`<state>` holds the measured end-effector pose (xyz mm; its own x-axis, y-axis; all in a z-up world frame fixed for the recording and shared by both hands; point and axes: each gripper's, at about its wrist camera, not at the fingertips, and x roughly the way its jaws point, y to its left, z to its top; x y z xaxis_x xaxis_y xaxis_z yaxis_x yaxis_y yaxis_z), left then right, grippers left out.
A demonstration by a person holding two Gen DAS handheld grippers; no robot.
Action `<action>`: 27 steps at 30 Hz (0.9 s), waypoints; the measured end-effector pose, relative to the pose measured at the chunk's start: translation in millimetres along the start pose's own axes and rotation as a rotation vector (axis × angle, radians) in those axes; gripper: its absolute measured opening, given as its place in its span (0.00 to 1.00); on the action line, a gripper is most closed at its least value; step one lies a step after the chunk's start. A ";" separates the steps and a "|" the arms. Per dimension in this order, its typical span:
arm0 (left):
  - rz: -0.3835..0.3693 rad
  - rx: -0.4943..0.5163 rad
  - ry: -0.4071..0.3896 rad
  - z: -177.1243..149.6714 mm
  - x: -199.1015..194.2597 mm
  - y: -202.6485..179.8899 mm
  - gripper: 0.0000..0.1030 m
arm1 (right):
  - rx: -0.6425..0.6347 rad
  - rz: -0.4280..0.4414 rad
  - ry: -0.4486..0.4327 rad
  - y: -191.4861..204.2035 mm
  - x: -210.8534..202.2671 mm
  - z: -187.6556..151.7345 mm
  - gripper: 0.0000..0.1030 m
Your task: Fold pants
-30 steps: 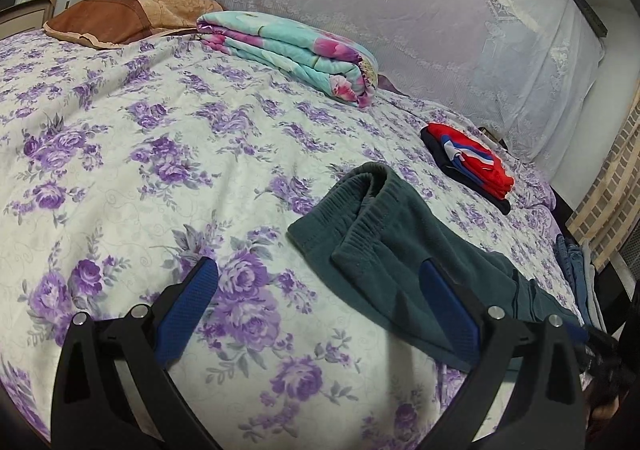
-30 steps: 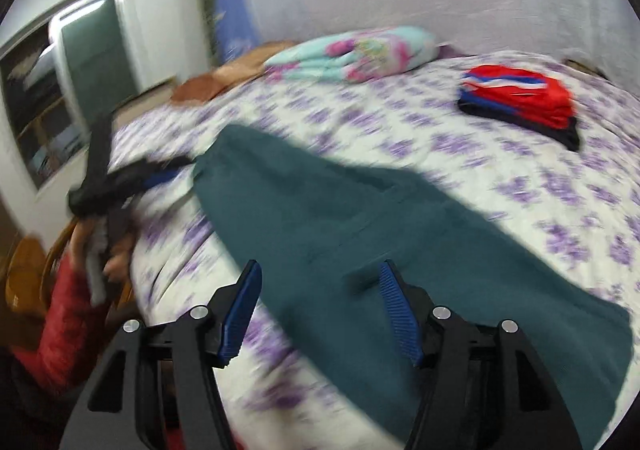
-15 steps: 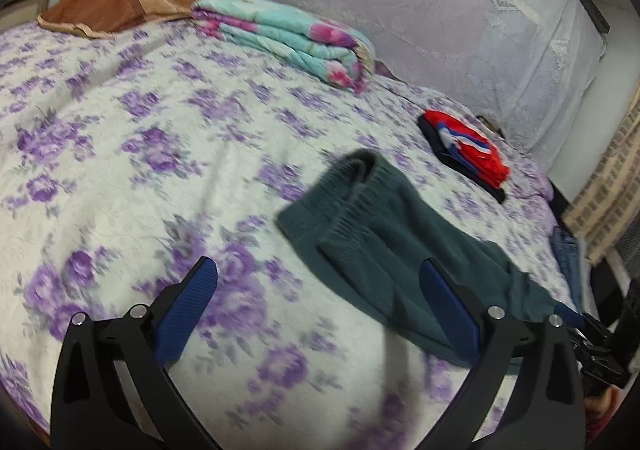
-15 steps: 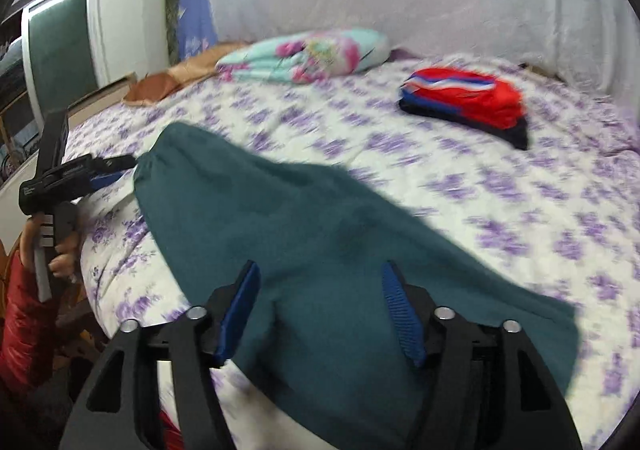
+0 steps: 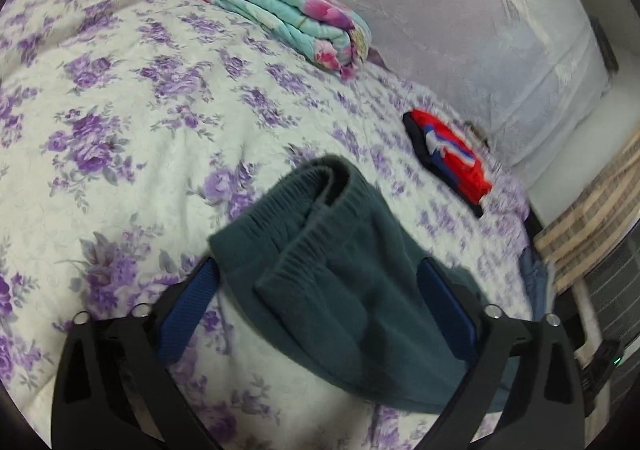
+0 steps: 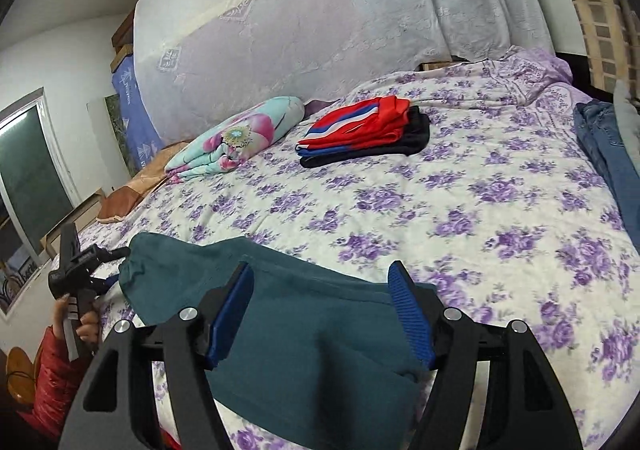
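My left gripper [image 5: 316, 306] closing around teal pants [image 5: 344, 282], nearer than a second ago, pads not pressing | right gripper [image 6: 320, 314] wide, gripping nothing, pants lower centre | floral bedspread [image 6: 460, 186] | red clothes [image 6: 360, 122], lace curtain [image 6: 320, 10] upper frame.

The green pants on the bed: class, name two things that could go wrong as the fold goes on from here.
1. The left tool is closing around the doubled waistband of the green pants; it may pinch only the top layer, so the fold could slip apart.
2. The pants lie near the edge of the bed in the right wrist view, under the open right tool; a pull could drag them off.
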<state>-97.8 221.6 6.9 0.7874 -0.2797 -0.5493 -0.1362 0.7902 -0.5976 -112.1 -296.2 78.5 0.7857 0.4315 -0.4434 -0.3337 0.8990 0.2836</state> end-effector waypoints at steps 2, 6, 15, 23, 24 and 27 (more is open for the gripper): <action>0.023 -0.021 -0.005 1.4 -1.9 9.0 0.48 | -0.027 -0.032 0.000 0.6 -3.8 -1.1 0.68; -0.025 -0.034 0.000 2.4 -4.0 17.8 0.41 | -0.116 -0.109 0.082 7.4 9.2 -11.2 0.78; -0.021 -0.016 -0.024 5.8 -15.0 7.0 0.13 | -0.158 -0.142 0.129 -2.6 16.7 -26.7 0.80; 0.034 0.060 -0.074 9.1 -33.3 -22.8 0.11 | 0.004 -0.129 0.100 -56.7 -1.4 -28.0 0.81; 0.045 0.084 -0.078 10.1 -33.9 -28.8 0.10 | 0.025 -0.129 0.092 -63.6 -5.0 -28.4 0.81; 0.030 0.139 -0.082 7.2 -38.7 -53.2 0.09 | 0.060 -0.128 0.054 -76.9 -16.1 -30.8 0.81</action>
<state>-116.7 194.4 64.1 0.8315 -0.2136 -0.5128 -0.0808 0.8669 -0.4920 -115.2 -370.0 37.6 0.7899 0.3184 -0.5242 -0.1992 0.9415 0.2717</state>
